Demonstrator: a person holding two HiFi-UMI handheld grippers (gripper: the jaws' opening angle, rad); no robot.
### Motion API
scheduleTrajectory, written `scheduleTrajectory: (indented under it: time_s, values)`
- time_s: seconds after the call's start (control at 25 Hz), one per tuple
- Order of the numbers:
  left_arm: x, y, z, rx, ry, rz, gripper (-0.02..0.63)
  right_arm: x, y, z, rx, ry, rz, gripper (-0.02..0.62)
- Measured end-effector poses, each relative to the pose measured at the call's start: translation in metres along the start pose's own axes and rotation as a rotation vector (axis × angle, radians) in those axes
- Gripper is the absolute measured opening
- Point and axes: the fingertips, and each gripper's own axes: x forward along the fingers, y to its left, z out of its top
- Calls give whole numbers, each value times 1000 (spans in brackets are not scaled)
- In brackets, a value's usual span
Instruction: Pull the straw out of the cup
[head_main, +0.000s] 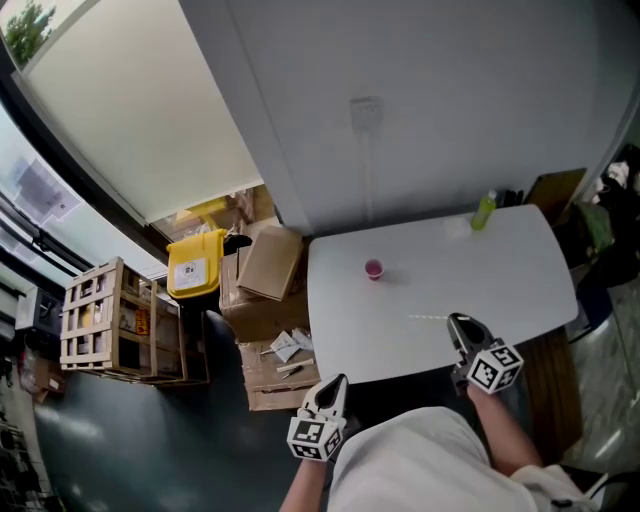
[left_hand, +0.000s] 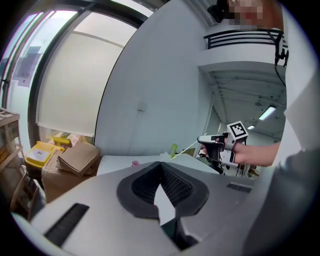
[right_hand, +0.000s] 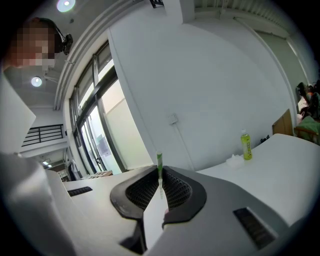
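Closest to me, the left gripper (head_main: 333, 385) hangs just off the near edge of the table (head_main: 520, 275), by its near left corner. Its jaws are pressed together with nothing between them. Further right along that same edge, the right gripper (head_main: 459, 324) is clenched on the straw (head_main: 430, 318). In the right gripper view the green-and-white striped tube stands pinched between the pads, with its end poking out past them. From the head view it runs as a pale line from the jaws out over the tabletop, its free end in the air. The small pink cup (head_main: 374, 268) stands upright further in, toward the far left corner, well apart from that free end and with nothing in it that I can see. A green bottle (head_main: 484, 210) stands at the far edge, toward the far right corner. I judge the pull itself to be done, with the straw clear of the cup. The next move calls for keeping the grip firm while I lower the straw onto bare table away from the cup. I should let go only once it rests there, since so light a tube could roll.
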Motion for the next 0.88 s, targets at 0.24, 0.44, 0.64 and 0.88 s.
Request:
scheduleTrajectory:
  time_s: [0.24, 0.44, 0.64, 0.88]
  values:
    - [9, -15, 7, -10, -27, 22, 2, -8, -10, 8, -5, -5, 29, 51]
    - [15, -30, 12, -20, -45, 50, 2, -14, -17, 19, -42, 5, 58, 51]
    - [25, -41, 18, -21, -59, 65, 2, -17, -29, 25, -66, 6, 80, 51]
    - [32, -48, 23, -14, -66, 80, 2, -15, -37, 29, -63, 8, 95, 51]
